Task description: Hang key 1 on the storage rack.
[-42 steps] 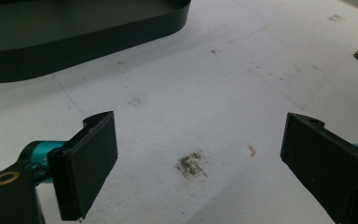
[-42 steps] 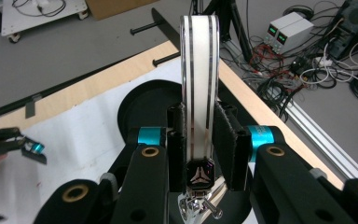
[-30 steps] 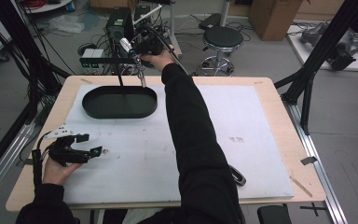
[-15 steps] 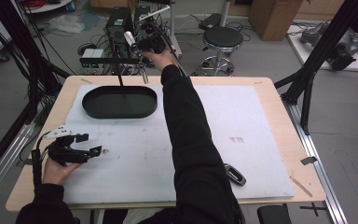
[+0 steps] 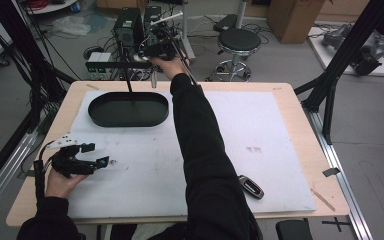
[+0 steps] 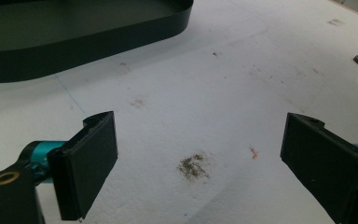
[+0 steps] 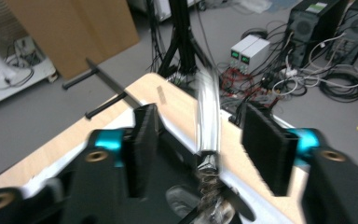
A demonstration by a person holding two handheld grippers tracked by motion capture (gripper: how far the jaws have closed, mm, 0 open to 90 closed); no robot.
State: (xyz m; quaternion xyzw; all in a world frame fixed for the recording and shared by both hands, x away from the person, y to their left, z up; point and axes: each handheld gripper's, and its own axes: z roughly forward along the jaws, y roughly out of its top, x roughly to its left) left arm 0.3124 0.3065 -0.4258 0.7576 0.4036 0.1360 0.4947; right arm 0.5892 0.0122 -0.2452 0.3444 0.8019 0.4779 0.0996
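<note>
Jaws of the left gripper (image 6: 198,158) spread wide and empty, low over the white mat (image 5: 260,165), on the near left of the black oval tray (image 5: 130,123) and well apart from it. Best left parked there, clear of the reaching arm. Farther to the near right of the tray, a small dark object (image 5: 250,186) lying flat on the mat, out of play. Past the tray's far rim, at the table's (image 5: 325,200) far edge, a slim shiny upright tube (image 7: 208,116), probably the thing to be taken, though too blurred to name with certainty. Jaws of the right gripper (image 7: 198,144) parted on either side of that tube, neither pad seeming to touch it, with the right arm stretched full length over the tray's right end. For a sound grip: slow the hand first, given the blur; centre the tube between the pads; close gently and squarely on its middle, not near the top. Likely slippery and top-heavy, so no sideways pull. Mind the thin black rod (image 5: 129,87) rising from the tray just to the left. Lift straight up before drawing back over the tray.
</note>
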